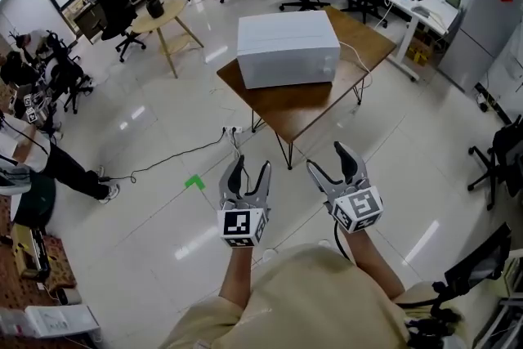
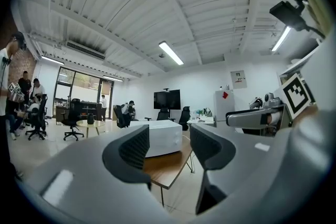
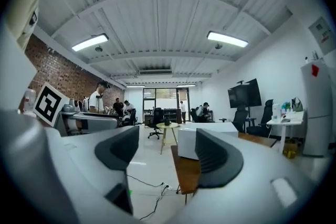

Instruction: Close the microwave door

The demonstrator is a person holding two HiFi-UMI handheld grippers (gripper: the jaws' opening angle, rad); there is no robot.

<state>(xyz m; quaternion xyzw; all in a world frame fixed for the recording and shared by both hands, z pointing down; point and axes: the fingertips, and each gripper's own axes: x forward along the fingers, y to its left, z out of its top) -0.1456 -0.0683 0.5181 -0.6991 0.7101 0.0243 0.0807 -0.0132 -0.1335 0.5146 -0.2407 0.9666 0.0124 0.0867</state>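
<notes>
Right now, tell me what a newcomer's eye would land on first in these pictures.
The white microwave stands out first, alone on the brown table mid-floor in a bright office. Next come the left gripper and right gripper, side by side low in the head view, short of the table, fingers slightly apart and empty.

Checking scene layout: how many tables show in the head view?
3: the brown table under the microwave, a round table upper left, a white desk upper right. Others may be hidden.

I see white microwave (image 1: 288, 49), brown table (image 1: 310, 106), grey left gripper (image 1: 251, 165) and right gripper (image 1: 328, 158) with black-and-white markers (image 1: 238, 225), green floor tape (image 1: 194, 182)
</notes>
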